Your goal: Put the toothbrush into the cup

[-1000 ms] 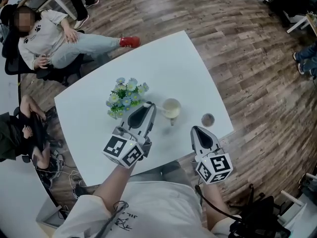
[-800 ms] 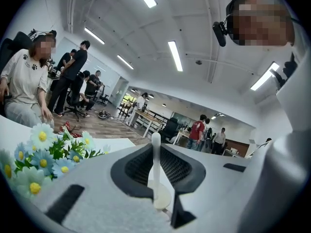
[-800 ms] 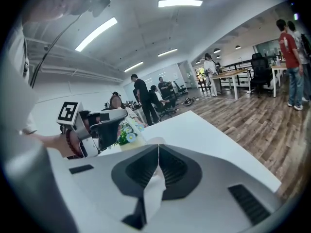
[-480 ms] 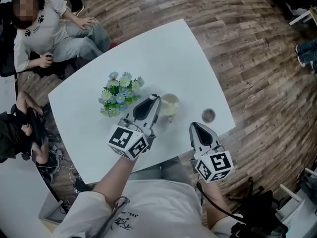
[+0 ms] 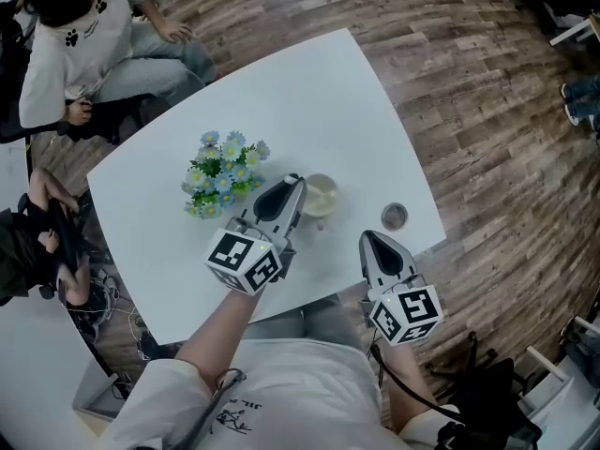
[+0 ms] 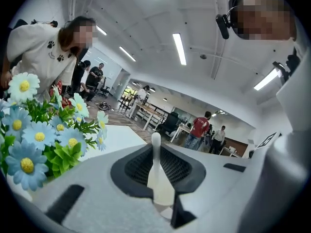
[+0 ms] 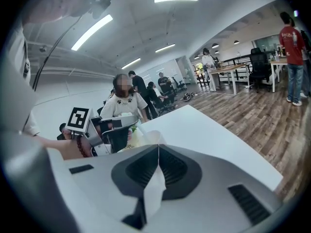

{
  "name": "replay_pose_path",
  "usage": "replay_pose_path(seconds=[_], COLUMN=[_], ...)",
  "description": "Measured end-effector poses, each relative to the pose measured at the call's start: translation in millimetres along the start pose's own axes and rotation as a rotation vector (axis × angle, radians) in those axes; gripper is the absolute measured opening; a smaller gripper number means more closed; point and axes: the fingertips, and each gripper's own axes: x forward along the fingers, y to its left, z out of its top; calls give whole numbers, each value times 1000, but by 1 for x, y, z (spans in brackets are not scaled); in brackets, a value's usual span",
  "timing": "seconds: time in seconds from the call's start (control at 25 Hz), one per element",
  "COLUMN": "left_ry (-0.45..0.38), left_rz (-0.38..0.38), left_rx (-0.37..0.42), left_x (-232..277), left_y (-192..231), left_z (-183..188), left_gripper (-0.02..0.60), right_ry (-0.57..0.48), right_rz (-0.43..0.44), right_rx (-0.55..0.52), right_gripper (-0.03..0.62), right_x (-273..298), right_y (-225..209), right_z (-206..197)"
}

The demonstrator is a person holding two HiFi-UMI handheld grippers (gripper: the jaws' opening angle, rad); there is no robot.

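Note:
A cream cup (image 5: 321,195) stands near the middle of the white table (image 5: 309,101). My left gripper (image 5: 293,182) hovers just left of the cup's rim, shut on a white toothbrush (image 6: 156,176). The toothbrush's slim rounded end sticks out past the jaws (image 6: 155,141). I cannot see the toothbrush in the head view. My right gripper (image 5: 367,238) hangs over the table's near edge, below and right of the cup, its jaws pressed together on nothing (image 7: 158,147). In the right gripper view the cup (image 7: 148,138) shows pale beside the left gripper's marker cube (image 7: 79,119).
A bunch of blue and white artificial flowers (image 5: 220,172) stands close to the left of the left gripper. A small round dark container (image 5: 395,217) sits near the table's right corner. One person (image 5: 84,45) sits beyond the table's far left side, another (image 5: 42,242) at the left.
My left gripper has edged closer to the cup's rim with the toothbrush in it. The right gripper has hardly moved. The seated person at the back has pulled their legs in.

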Motion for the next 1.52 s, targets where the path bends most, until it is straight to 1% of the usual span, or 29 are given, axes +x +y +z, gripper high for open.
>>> replay_pose_path(seconds=[0.28,0.6,0.8,1.0,1.2,1.36,1.52], left_ry=[29,61,71,82,93,93,108], left_rz=[19,45,69,68,61,81,100], left_rx=[-19,1,-17,-13,-3,7,1], left_x=[2,1,-4,-7,-18,-31,-42], left_y=[6,14,22,17,9,10,17], left_z=[-11,-16,-20,-22,-23,-23,-27], left_gripper=[55,57,98,103,103,103,103], right_ry=[4,0,3,-7,-27,-42,-43], right_rz=[7,14,21,19,30,37,41], right_rx=[5,4,10,6,-4,-6,-9], right_gripper=[20,20,20,20,20,20,20], right_x=[1,1,1,-3,-8,-11,-14], right_y=[1,4,9,8,12,20,31], right_z=[-3,-3,-6,-4,2,5,3])
